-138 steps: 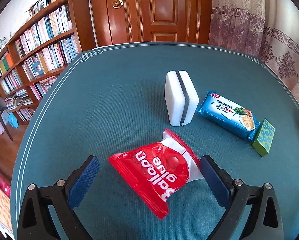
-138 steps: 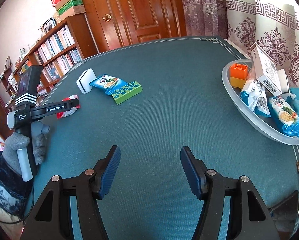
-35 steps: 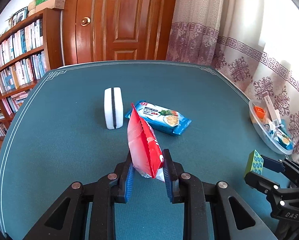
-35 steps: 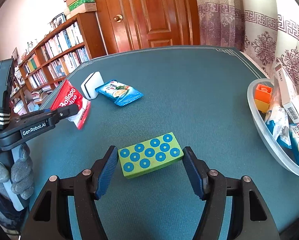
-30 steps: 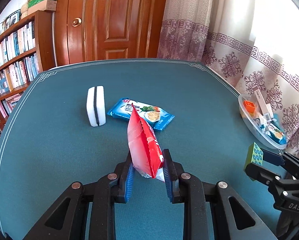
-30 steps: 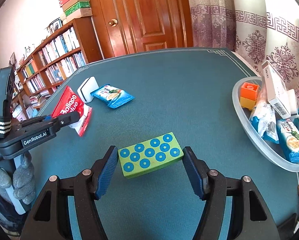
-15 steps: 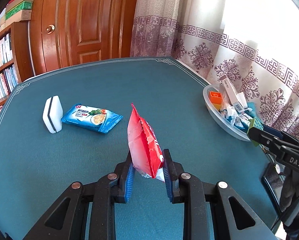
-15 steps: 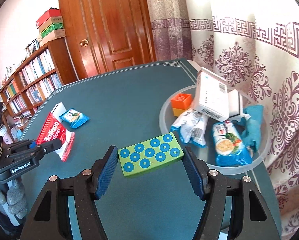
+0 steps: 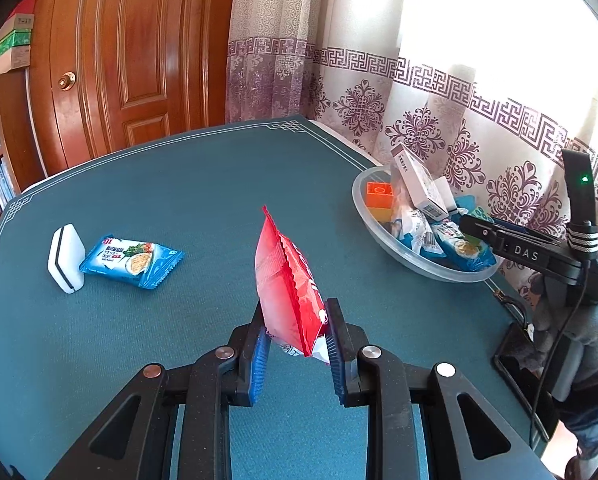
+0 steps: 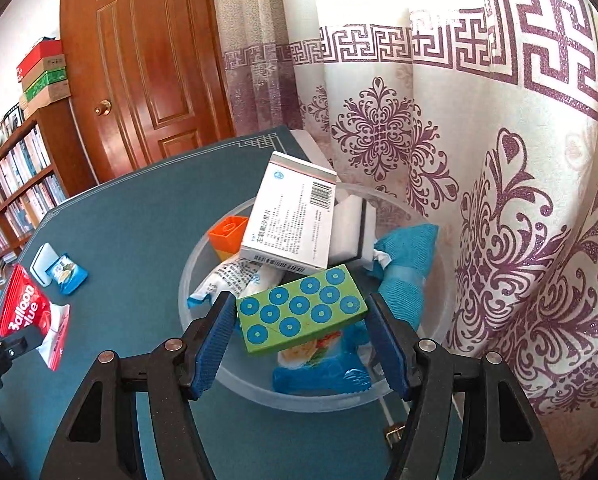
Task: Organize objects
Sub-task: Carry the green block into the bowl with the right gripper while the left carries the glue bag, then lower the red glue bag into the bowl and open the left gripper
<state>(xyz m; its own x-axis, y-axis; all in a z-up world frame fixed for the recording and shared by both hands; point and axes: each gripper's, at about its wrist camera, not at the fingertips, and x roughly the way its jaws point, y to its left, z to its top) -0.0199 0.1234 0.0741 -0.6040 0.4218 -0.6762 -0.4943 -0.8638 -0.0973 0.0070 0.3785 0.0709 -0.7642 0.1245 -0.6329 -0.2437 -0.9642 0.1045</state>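
Observation:
My left gripper (image 9: pixel 297 344) is shut on a red balloon glue packet (image 9: pixel 287 280) and holds it upright above the teal table (image 9: pixel 179 184). My right gripper (image 10: pixel 301 320) is shut on a green block with blue dots (image 10: pixel 301 308) and holds it over the clear plastic bowl (image 10: pixel 227 376). The bowl (image 9: pixel 427 270) holds an orange brick (image 10: pixel 227 232), a white box (image 10: pixel 291 224), a white sponge (image 10: pixel 351 232), snack packets and a blue cloth (image 10: pixel 407 268). The red packet also shows at the left of the right wrist view (image 10: pixel 23 312).
A white sponge with a dark stripe (image 9: pixel 65 258) and a blue snack packet (image 9: pixel 133 260) lie at the table's left. A patterned curtain (image 10: pixel 499 200) hangs right behind the bowl. A wooden door (image 9: pixel 131 60) and a bookshelf (image 10: pixel 15 192) stand beyond the table.
Both grippers have swung to the right toward the bowl. The green block is now over the bowl instead of short of it. The red packet stays gripped.

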